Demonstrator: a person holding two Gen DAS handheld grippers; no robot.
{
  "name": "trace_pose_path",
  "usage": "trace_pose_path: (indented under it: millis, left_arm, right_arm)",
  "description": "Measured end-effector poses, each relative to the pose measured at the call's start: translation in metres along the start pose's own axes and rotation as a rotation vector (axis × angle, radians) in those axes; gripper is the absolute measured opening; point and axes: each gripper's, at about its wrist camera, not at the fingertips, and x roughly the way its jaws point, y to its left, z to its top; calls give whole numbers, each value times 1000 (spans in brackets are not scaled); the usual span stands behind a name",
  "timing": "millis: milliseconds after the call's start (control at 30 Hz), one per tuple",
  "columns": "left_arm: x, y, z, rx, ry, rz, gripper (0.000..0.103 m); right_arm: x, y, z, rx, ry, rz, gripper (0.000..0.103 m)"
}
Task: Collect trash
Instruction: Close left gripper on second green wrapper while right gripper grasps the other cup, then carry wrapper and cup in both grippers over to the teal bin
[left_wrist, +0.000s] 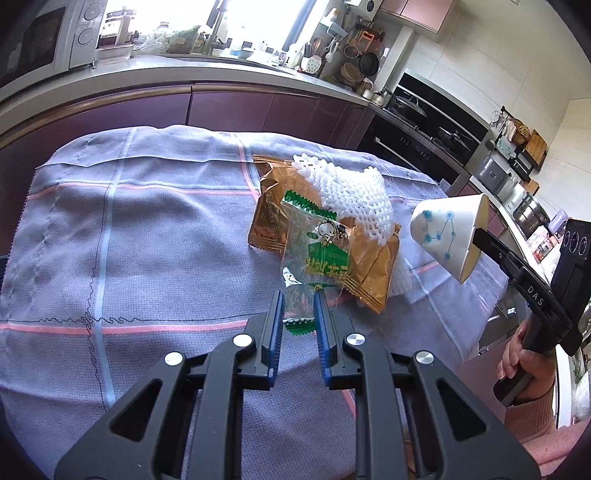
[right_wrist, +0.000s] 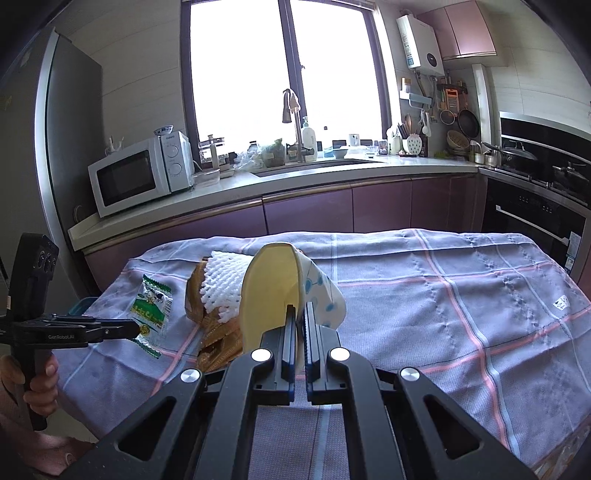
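L gripper (left_wrist: 299, 295) has its blue-padded fingers (left_wrist: 276, 325) set a bit apart, straddling the near end of the clear green-print wrapper (left_wrist: 316, 254); can't tell if the pads actually pinch it. The wrapper shows a cartoon figure w/ green lettering, too small to read. It lies partly on a gold foil bag (left_wrist: 273, 206), w/ white foam net (left_wrist: 354, 195) on top of that, all on the checked grey cloth (left_wrist: 110, 229) over the table. R gripper (right_wrist: 300, 314) is clamped on the rim of a paper cup (right_wrist: 280, 291), one finger inside, one outside, cup tipped on its side, blue dot-and-line print. Readable: "DAS" on R gripper's arm in L view, "GenRobot.AI" on L gripper in R view. Microwave (right_wrist: 140, 177) on the counter behind.
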Motion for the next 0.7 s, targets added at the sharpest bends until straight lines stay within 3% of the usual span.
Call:
trace_pose_path:
  millis: [700]
  left_arm:
    - [-71, 35, -9, -47, -97, 83, 17]
  right_arm:
    - [24, 96, 17, -97, -1, 295, 3]
